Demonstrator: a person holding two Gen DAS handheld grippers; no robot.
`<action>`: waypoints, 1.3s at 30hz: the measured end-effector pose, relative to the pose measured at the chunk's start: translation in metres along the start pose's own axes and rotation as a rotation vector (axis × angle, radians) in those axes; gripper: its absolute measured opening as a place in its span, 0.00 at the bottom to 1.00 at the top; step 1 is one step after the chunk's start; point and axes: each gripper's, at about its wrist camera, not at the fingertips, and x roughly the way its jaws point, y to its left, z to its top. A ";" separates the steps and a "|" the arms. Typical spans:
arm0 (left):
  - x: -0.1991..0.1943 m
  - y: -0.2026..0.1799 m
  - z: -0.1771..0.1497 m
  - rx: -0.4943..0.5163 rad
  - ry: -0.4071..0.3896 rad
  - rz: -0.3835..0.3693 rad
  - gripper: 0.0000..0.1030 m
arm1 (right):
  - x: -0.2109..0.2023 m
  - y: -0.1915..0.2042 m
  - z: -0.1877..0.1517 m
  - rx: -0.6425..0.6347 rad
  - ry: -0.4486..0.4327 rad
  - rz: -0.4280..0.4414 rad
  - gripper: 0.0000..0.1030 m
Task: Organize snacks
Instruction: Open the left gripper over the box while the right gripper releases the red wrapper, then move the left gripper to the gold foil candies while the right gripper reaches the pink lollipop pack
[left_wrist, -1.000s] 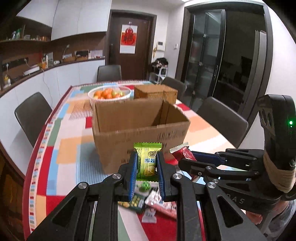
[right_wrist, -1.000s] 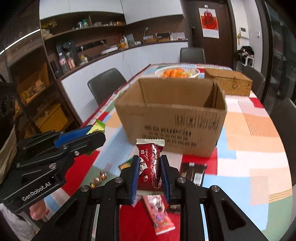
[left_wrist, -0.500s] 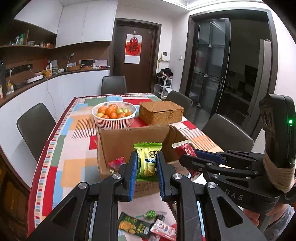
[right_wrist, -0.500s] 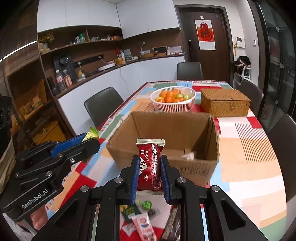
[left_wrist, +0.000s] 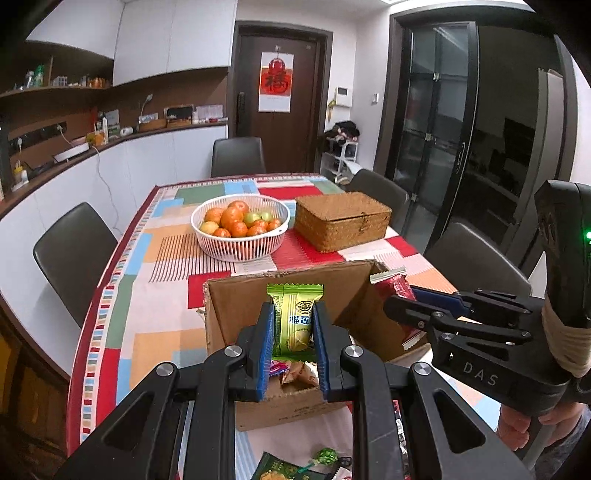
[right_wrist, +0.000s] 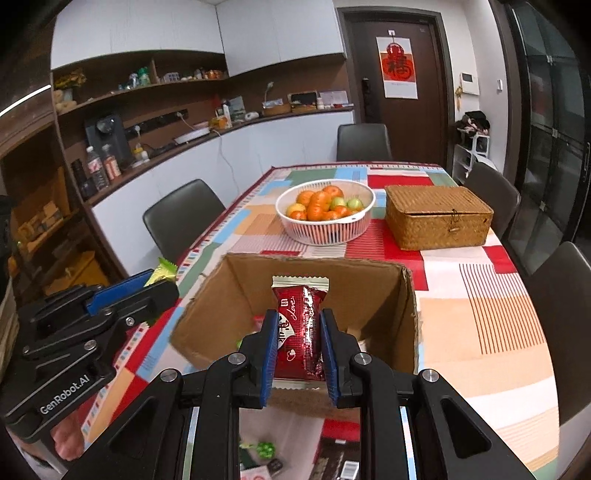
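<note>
My left gripper (left_wrist: 293, 325) is shut on a green snack packet (left_wrist: 295, 314), held upright above the near part of the open cardboard box (left_wrist: 243, 291). Several wrapped snacks (left_wrist: 291, 373) lie on the box floor. My right gripper (right_wrist: 298, 332) is shut on a red snack packet (right_wrist: 299, 325), also over the open cardboard box (right_wrist: 369, 288). In the left wrist view the right gripper (left_wrist: 406, 301) reaches in from the right at the box's right wall. In the right wrist view the left gripper (right_wrist: 147, 286) sits at the left, beside the box.
Loose snacks lie on the patterned tablecloth in front of the box (left_wrist: 295, 465), (right_wrist: 266, 450). Behind the box stand a white fruit basket (left_wrist: 240, 225) and a woven lidded box (left_wrist: 341, 219). Dark chairs (left_wrist: 70, 254) surround the table. A hand (left_wrist: 517, 428) holds the right gripper.
Both grippers have risen and moved forward with their packets, from in front of the box's near wall to above its opening. The box's inside has come into view.
</note>
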 end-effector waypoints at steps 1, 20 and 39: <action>0.003 0.001 0.001 -0.001 0.007 0.002 0.20 | 0.003 -0.001 0.001 0.004 0.004 -0.003 0.23; -0.016 -0.003 -0.017 0.041 -0.001 0.091 0.47 | 0.008 -0.001 -0.006 -0.020 -0.010 -0.068 0.43; -0.094 -0.006 -0.078 0.040 -0.035 0.182 0.53 | -0.048 0.041 -0.072 -0.031 0.003 0.065 0.47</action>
